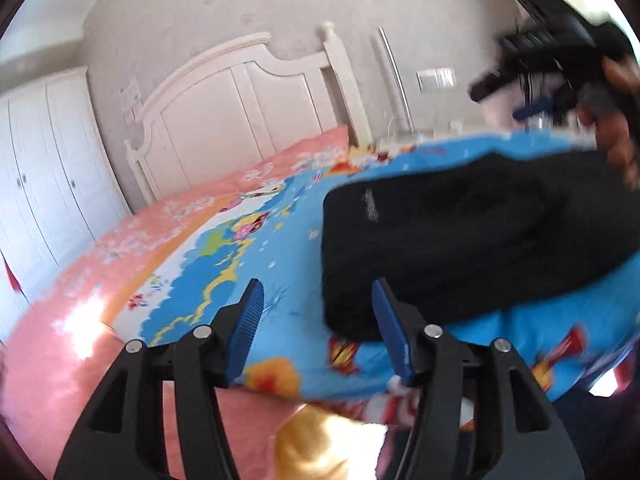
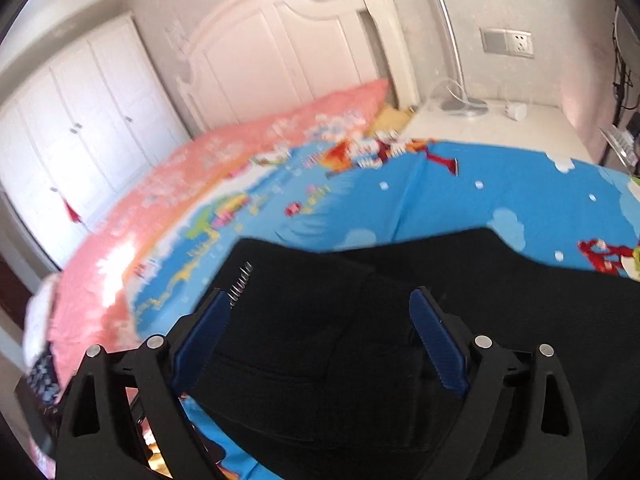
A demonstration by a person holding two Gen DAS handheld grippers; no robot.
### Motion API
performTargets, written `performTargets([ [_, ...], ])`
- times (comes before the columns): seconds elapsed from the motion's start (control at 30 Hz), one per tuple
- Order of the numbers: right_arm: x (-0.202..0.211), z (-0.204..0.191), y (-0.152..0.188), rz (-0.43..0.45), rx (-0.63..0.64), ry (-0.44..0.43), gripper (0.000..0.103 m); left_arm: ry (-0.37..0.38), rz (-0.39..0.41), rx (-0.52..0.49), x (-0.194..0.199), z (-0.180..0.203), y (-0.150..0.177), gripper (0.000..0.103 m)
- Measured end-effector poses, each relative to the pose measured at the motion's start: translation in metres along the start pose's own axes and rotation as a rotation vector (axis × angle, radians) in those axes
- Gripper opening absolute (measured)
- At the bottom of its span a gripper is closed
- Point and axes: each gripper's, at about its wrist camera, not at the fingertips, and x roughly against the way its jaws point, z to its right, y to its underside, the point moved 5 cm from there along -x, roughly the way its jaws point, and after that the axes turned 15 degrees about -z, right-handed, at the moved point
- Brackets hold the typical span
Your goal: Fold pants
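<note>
Black pants point(image 1: 460, 240) lie folded in a compact bundle on the blue cartoon bedsheet point(image 1: 280, 264). In the left wrist view my left gripper point(image 1: 318, 292) is open and empty, above the sheet at the bundle's left edge. The right gripper point(image 1: 532, 92) shows blurred at the top right, held in a hand above the pants. In the right wrist view the pants point(image 2: 340, 340) fill the lower frame. My right gripper point(image 2: 320, 304) is open and empty just above them, its blue fingers point(image 2: 434, 336) spread wide.
A pink quilt point(image 1: 132, 248) covers the bed's left side. A white headboard point(image 2: 280, 52) and white wardrobe point(image 2: 68, 128) stand behind. A white bedside table point(image 2: 500, 124) with a lamp base sits at the right.
</note>
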Motion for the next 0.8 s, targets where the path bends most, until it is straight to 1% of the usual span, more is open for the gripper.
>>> performTargets([
  [0.03,-0.011,-0.007,0.003,-0.018,0.017,0.018,0.079,-0.042,-0.013,-0.039,-0.008,0.001,0.002,0.056],
  [0.07,-0.026,-0.016,0.006,-0.039,0.052,0.058,0.078,-0.075,-0.032,-0.069,-0.018,0.007,0.0,0.056],
  [0.13,-0.049,-0.023,0.013,-0.076,0.104,0.181,0.076,-0.109,-0.047,-0.122,-0.037,0.019,0.007,0.056],
  [0.17,-0.058,-0.021,0.018,-0.097,0.125,0.242,0.073,-0.132,-0.049,-0.158,-0.043,0.026,0.004,0.057],
  [0.2,-0.068,-0.017,0.023,-0.122,0.132,0.287,0.072,-0.16,-0.045,-0.197,-0.052,0.034,0.002,0.058],
  [0.23,-0.077,-0.01,0.028,-0.146,0.126,0.311,0.072,-0.178,-0.032,-0.22,-0.051,0.042,0.0,0.058],
  [0.27,-0.082,-0.006,0.031,-0.156,0.126,0.323,0.073,-0.184,-0.026,-0.224,-0.049,0.044,-0.003,0.058],
  [0.3,-0.086,-0.005,0.035,-0.145,0.155,0.348,0.073,-0.196,-0.029,-0.227,-0.05,0.046,-0.006,0.058],
  [0.37,-0.087,-0.007,0.039,-0.145,0.187,0.383,0.074,-0.266,-0.048,-0.272,-0.058,0.049,-0.008,0.058],
  [0.4,-0.088,-0.005,0.038,-0.149,0.18,0.383,0.074,-0.295,-0.045,-0.29,-0.059,0.048,-0.007,0.059],
  [0.43,-0.089,-0.004,0.038,-0.155,0.178,0.384,0.074,-0.292,-0.042,-0.304,-0.061,0.043,-0.006,0.06],
  [0.47,-0.09,-0.004,0.039,-0.159,0.186,0.388,0.075,-0.298,-0.037,-0.32,-0.062,0.039,-0.004,0.065],
  [0.53,-0.089,-0.003,0.039,-0.161,0.179,0.379,0.075,-0.335,-0.014,-0.407,-0.065,0.038,0.003,0.067],
  [0.57,-0.089,-0.002,0.039,-0.162,0.176,0.378,0.075,-0.327,-0.006,-0.414,-0.067,0.036,0.005,0.068],
  [0.63,-0.088,-0.003,0.04,-0.163,0.18,0.384,0.075,-0.268,-0.031,-0.361,-0.073,0.03,0.005,0.068],
  [0.7,-0.089,-0.002,0.04,-0.161,0.18,0.382,0.076,-0.262,-0.021,-0.364,-0.069,0.032,0.003,0.068],
  [0.73,-0.089,-0.001,0.039,-0.161,0.178,0.377,0.076,-0.243,-0.013,-0.36,-0.062,0.032,0.001,0.068],
  [0.77,-0.089,-0.001,0.039,-0.162,0.177,0.376,0.076,-0.203,-0.011,-0.347,-0.054,0.032,-0.001,0.067],
  [0.8,-0.088,0.0,0.039,-0.16,0.175,0.374,0.076,-0.148,-0.005,-0.327,-0.043,0.03,-0.002,0.064],
])
